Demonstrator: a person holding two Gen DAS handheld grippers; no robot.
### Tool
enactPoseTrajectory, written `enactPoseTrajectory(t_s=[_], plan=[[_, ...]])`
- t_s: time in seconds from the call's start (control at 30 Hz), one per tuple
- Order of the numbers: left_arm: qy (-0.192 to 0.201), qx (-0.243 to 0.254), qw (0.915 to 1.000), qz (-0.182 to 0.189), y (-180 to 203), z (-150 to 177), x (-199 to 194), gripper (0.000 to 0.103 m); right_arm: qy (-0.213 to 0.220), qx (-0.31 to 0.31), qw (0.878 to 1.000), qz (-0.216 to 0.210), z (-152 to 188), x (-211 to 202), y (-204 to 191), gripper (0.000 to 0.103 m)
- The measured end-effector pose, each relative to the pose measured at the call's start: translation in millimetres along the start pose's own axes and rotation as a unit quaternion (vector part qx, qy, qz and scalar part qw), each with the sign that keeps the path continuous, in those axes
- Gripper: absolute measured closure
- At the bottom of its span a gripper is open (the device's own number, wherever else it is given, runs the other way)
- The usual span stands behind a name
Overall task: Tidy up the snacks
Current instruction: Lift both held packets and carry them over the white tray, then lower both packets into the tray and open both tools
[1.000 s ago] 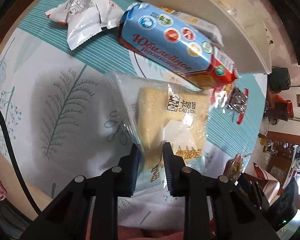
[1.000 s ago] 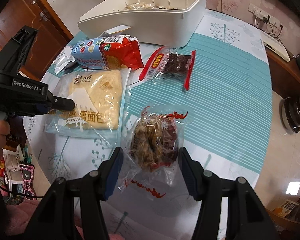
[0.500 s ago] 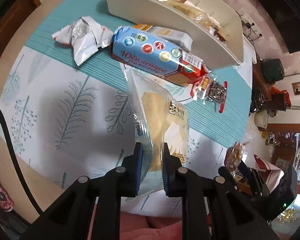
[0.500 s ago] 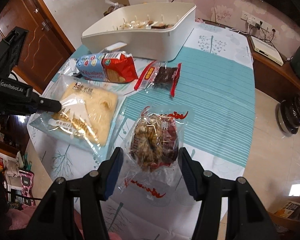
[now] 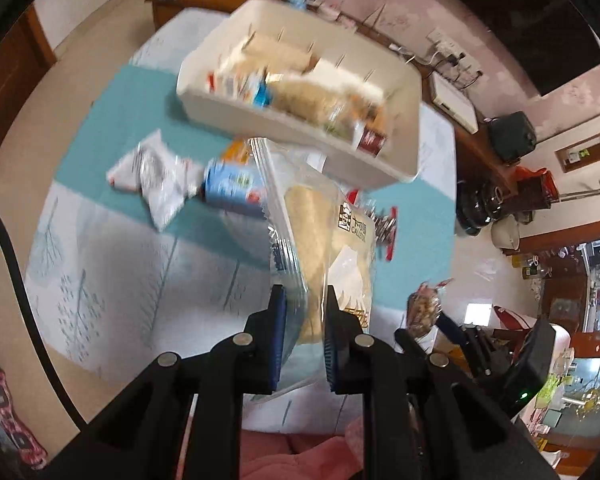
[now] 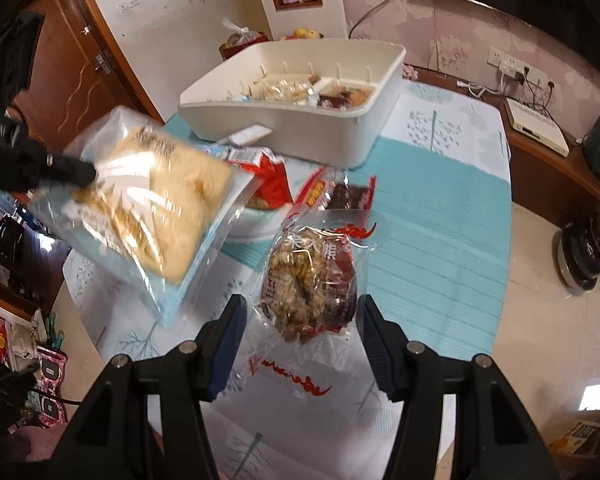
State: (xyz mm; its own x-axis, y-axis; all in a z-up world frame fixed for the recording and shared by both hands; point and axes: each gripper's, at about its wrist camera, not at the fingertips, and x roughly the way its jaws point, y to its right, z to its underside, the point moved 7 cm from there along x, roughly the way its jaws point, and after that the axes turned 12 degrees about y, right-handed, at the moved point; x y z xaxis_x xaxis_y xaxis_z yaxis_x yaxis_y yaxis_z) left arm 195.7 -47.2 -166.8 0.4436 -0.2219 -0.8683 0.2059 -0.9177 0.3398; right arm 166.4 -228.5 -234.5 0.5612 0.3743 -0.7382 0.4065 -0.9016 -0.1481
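Left claw (image 5: 303, 334): jaws narrow, clamped on lower edge of the clear-plastic bread pkg, pale yellow slab inside w/ printed label (image 5: 327, 240); pkg is lifted clear of the table, hanging edge-on in left view, tilted flat-ish in right view (image 6: 156, 204). Right claw (image 6: 298, 334): jaws wide, straddling the clear bag of brown clustered nut snack w/ red print (image 6: 310, 280), pads not touching it; bag lies on the table w/ white leaf-pattern and teal-striped cloth (image 6: 440, 216). Step in hand, by judgement: carry bread pkg to the bin and drop it in. To do it well: keep grip firm, since the pkg is held by one end only and film is slippery; raise it above the near wall before crossing; release over a free slot, not on top of what's inside. Bread looks soft, so no harder squeeze needed; film crinkly, glare on it. Beyond, on table: blue-and-red biscuit pack (image 5: 230, 186), crumpled white foil wrapper (image 5: 156, 178), small red-edged pkt of dark snack (image 6: 350, 196). Farthest: cream plastic divided bin (image 5: 300, 136), upright pegs along inner wall, several snacks already in; contents blurred in left view, can't ID them. Bin stands on far part of table, near the biscuit pack.
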Motion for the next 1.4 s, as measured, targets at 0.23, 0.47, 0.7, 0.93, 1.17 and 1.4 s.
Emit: enactPoseTrajectory(t_s=[0.23,0.47,0.7,0.93,1.17,1.4], plan=[[0.025,0.033,0.9991,0.011,9.4,-58.7,-18.9,0.089,0.034,-0.004,0.999,-0.006,-46.7,4.7,-12.5,0.046],[0.038,0.059,0.9974,0.015,12.4,-121.4,-25.0,0.089,0.07,0.001,0.998,0.003,-98.9,16.5,-18.8,0.046],[0.057,0.087,0.9942,0.028,12.3,-177.1,-20.1,0.089,0.091,0.025,0.995,0.026,-138.2,38.1,-11.9,0.046],[0.062,0.115,0.9906,0.042,11.0,-212.9,8.7,0.088,0.104,0.041,0.992,0.055,-166.6,65.8,-2.1,0.046],[0.069,0.139,0.9859,0.063,9.6,-228.4,43.8,0.088,0.124,0.056,0.988,0.074,-190.9,87.6,5.9,0.046],[0.064,0.157,0.9837,0.058,8.6,-238.5,67.7,0.086,0.118,0.131,0.981,0.084,-195.9,103.7,20.7,0.044]])
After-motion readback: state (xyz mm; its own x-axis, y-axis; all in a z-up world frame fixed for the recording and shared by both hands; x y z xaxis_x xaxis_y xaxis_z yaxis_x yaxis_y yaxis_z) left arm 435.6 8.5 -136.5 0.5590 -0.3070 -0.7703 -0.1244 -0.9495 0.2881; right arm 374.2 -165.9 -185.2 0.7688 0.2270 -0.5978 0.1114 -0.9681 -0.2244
